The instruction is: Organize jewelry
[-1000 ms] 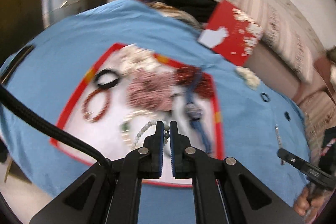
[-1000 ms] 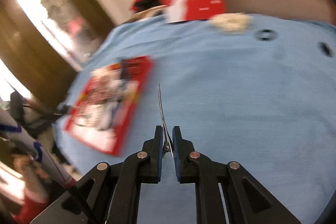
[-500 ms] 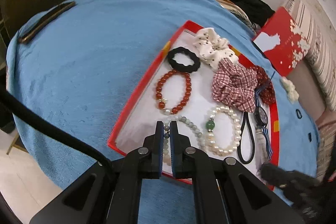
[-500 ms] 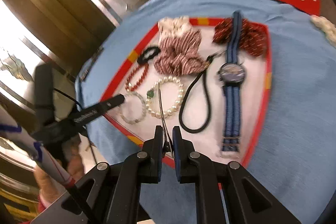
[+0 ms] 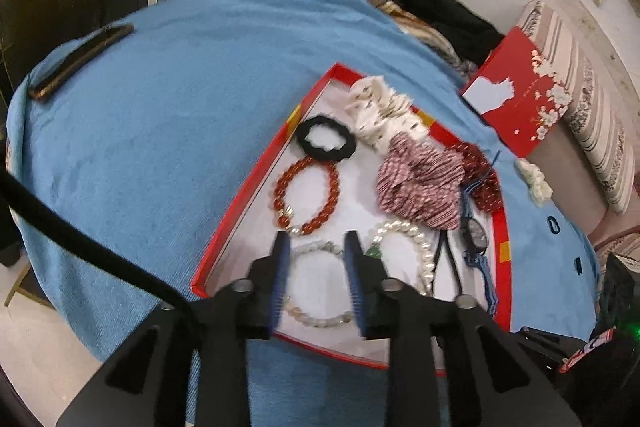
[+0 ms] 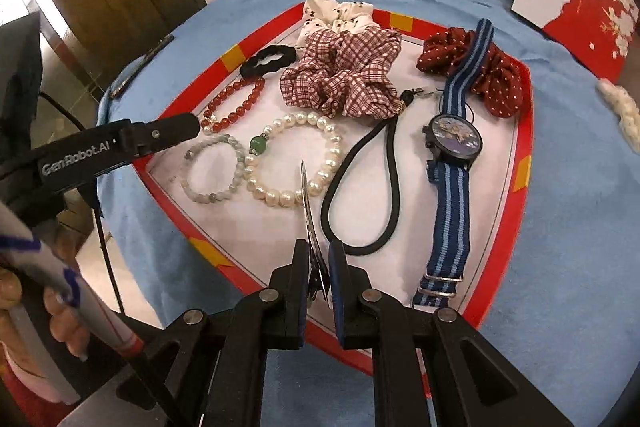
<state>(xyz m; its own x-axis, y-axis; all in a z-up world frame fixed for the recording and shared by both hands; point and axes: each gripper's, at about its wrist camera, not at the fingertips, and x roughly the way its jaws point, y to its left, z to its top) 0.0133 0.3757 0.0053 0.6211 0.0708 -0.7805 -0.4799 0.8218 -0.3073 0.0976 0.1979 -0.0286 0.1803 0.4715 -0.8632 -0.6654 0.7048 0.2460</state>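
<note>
The right gripper (image 6: 318,259) pinched a thin metal hair clip (image 6: 307,211), its base hidden between the pads, tip pointing toward the pearl bracelet (image 6: 294,159); the left gripper's (image 5: 316,251) jaws were opening, empty, above the pale bead bracelet (image 5: 316,319).

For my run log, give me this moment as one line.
left gripper: fingers opening over pale bead bracelet, nothing held | right gripper: shut on metal hair clip | both above red tray

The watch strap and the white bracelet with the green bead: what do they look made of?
The watch strap looks like woven fabric, matte, with blue stripes and metal loops at its end. The white bracelet looks like pearls or imitation pearl, round and glossy; its green bead could be stone or glass.
</note>
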